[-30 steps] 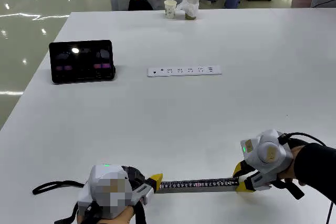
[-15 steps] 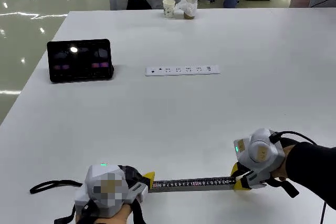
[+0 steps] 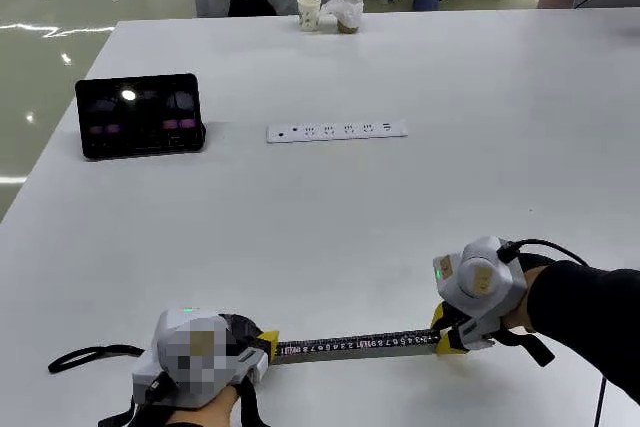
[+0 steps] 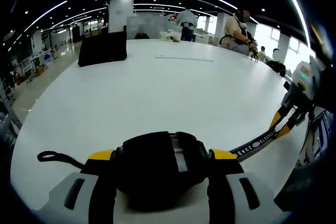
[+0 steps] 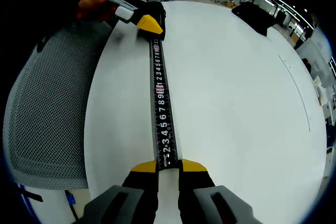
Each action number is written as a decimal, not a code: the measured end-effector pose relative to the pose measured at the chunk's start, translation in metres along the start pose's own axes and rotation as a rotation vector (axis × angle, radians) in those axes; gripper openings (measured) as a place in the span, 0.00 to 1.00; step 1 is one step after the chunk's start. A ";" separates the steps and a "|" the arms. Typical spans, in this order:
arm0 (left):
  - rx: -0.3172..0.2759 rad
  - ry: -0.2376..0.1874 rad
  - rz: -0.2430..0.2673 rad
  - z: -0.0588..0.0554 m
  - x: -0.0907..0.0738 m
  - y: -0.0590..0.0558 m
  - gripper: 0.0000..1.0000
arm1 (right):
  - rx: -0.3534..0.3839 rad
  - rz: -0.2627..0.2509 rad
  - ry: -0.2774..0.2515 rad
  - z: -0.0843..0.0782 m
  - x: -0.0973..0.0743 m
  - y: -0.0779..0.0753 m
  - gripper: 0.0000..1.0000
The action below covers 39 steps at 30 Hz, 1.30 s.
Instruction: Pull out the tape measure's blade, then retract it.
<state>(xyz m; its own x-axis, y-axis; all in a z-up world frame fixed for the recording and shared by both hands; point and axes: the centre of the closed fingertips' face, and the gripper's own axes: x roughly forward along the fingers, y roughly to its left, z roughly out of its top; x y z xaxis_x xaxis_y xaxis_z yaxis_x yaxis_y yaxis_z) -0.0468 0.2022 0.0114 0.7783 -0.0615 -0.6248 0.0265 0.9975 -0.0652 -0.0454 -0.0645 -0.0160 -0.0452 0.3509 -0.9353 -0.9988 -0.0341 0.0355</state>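
A black tape measure case (image 4: 160,163) sits between the yellow-tipped jaws of my left gripper (image 4: 163,155), which is shut on it. In the head view that gripper (image 3: 262,343) is low at the left, resting on the white table (image 3: 400,217). The blade (image 3: 355,345) stretches rightward along the table to my right gripper (image 3: 445,333). In the right gripper view the numbered blade (image 5: 160,103) runs straight away from my right gripper (image 5: 168,166), shut on the blade's end, toward the case (image 5: 156,19). The blade (image 4: 257,141) also slants off right in the left gripper view.
A black tablet (image 3: 140,114) stands at the far left and a white power strip (image 3: 337,131) lies mid-table. Two cups (image 3: 309,11) (image 3: 348,2) stand at the far edge. The case's black strap (image 3: 85,355) trails left near the front edge.
The stretch of blade between the two grippers has grown a little longer as they drew apart. The head camera has shifted as well.
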 end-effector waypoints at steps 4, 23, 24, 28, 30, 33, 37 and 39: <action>0.012 0.008 0.002 0.000 0.000 0.000 0.65 | 0.002 -0.001 0.008 0.001 0.001 -0.001 0.10; 0.030 0.014 -0.007 -0.001 0.001 0.000 0.65 | -0.006 -0.016 0.027 0.011 0.005 0.001 0.10; 0.030 0.014 -0.006 -0.001 0.001 0.000 0.65 | -0.008 -0.013 0.028 0.011 0.005 0.000 0.10; 0.025 0.017 -0.006 -0.001 0.001 0.000 0.65 | 0.018 0.001 0.024 0.014 0.005 0.000 0.10; 0.026 0.017 -0.004 -0.001 0.001 0.000 0.65 | 0.020 0.001 0.022 0.015 0.005 0.000 0.11; 0.027 0.015 -0.004 -0.001 0.002 0.000 0.65 | 0.021 -0.001 0.031 0.017 0.006 0.001 0.11; 0.027 0.017 -0.006 -0.001 0.002 0.000 0.65 | 0.021 -0.002 0.036 0.018 0.007 0.000 0.11; 0.028 0.016 -0.006 -0.001 0.002 0.000 0.65 | 0.024 0.000 0.035 0.019 0.007 0.000 0.11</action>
<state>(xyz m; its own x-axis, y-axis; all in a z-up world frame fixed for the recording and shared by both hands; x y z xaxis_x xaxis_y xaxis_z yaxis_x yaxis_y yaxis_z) -0.0458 0.2020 0.0097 0.7677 -0.0676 -0.6372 0.0486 0.9977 -0.0473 -0.0462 -0.0443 -0.0163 -0.0445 0.3177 -0.9471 -0.9990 -0.0109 0.0432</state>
